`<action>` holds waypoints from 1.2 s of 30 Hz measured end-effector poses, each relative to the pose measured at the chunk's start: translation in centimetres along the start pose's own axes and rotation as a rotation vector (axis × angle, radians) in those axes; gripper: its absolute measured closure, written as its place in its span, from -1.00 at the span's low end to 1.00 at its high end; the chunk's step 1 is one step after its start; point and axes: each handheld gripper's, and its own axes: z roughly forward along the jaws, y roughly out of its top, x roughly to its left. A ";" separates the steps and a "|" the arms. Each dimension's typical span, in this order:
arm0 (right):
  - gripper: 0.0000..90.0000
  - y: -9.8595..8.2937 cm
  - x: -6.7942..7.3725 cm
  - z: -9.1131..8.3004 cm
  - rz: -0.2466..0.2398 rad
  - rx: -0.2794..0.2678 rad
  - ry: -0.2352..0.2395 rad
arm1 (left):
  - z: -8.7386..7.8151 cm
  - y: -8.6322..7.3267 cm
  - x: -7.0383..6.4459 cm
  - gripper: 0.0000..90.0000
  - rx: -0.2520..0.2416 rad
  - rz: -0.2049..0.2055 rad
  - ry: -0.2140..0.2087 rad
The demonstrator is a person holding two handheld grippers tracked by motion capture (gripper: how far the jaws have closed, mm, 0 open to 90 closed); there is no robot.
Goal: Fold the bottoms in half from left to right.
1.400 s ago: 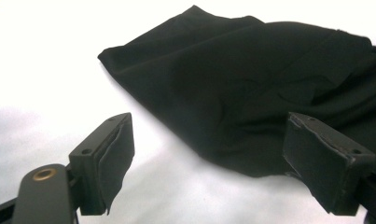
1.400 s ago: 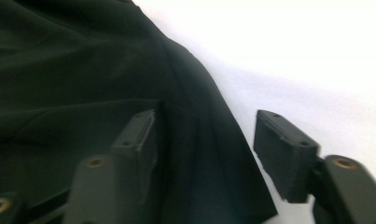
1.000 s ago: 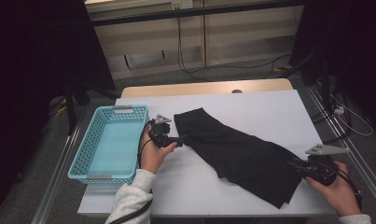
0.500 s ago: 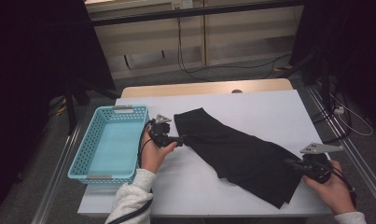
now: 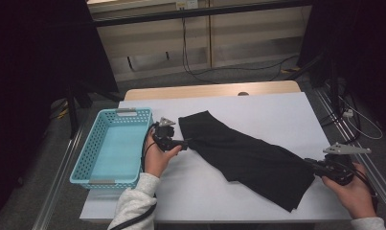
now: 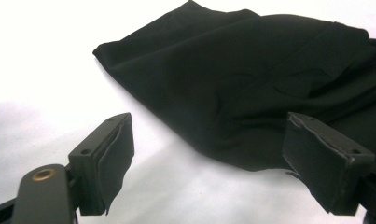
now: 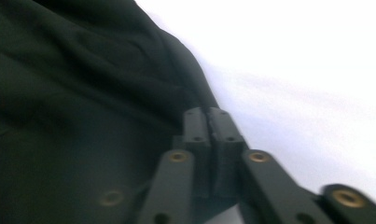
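Since 1 second ago the right gripper (image 5: 311,164) has drawn outward, jaws clenched on the black cloth's (image 5: 248,155) edge. That cloth lies mid-table (image 5: 277,110) — soft, light, best pinched at corners — with the left gripper (image 5: 186,142) released beside it.

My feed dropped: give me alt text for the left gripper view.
The left gripper is open, jaws spread wide just short of the near edge of a black garment lying rumpled on the white table.
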 end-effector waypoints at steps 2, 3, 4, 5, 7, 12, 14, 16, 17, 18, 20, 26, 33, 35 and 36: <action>0.76 -0.1 0.2 -0.1 -0.013 0.011 0.008 | 0.0 0.0 0.1 -0.62 -0.002 -0.005 -0.005; 0.69 -0.2 0.3 -0.1 -0.013 0.008 0.001 | 0.0 0.0 0.0 -0.62 -0.001 -0.003 0.001; 0.69 -0.2 0.3 -0.1 -0.013 0.008 0.001 | 0.0 0.0 0.0 -0.62 -0.001 -0.003 0.001; 0.69 -0.1 0.7 -0.3 -0.025 0.017 0.005 | 0.0 0.0 -0.1 -0.62 -0.003 -0.006 0.004; 0.66 -0.3 1.0 -0.3 -0.042 0.021 -0.002 | -0.1 0.0 -0.1 -0.63 -0.001 -0.004 0.000; 0.57 -1.2 0.9 0.7 -0.035 0.083 -0.009 | -0.1 0.0 -0.1 -0.63 -0.004 -0.008 0.007; 0.58 -1.2 0.9 0.9 -0.039 0.080 -0.006 | 0.0 0.0 -0.1 -0.63 0.003 -0.003 -0.007; 0.71 -1.2 0.7 1.0 -0.028 0.071 -0.003 | 0.0 0.0 -0.1 -0.63 0.005 -0.001 -0.005; 0.88 -1.2 0.6 1.0 -0.020 0.075 0.006 | 0.1 -0.1 -0.1 -0.63 0.005 -0.006 -0.007; 0.93 -1.1 0.6 1.0 -0.022 0.076 0.023 | 0.1 -0.1 -0.1 -0.63 0.005 -0.008 -0.011; 0.97 -1.1 0.7 0.9 -0.022 0.071 0.022 | 0.1 0.0 -0.2 -0.63 0.001 0.001 -0.007; 0.98 0.4 0.7 -0.6 -0.047 0.018 0.040 | -0.1 0.0 -0.1 -0.63 -0.002 -0.001 -0.006; 0.98 1.0 -0.8 -1.1 -0.021 0.001 0.010 | 0.0 0.0 -0.1 -0.63 -0.001 -0.002 -0.003; 0.97 0.4 -1.0 -0.6 -0.017 0.029 -0.009 | 0.0 0.0 -0.1 -0.63 -0.001 -0.002 0.001; 0.97 0.4 -1.0 -0.6 -0.017 0.029 -0.009 | 0.0 0.0 -0.1 -0.63 -0.001 -0.002 0.001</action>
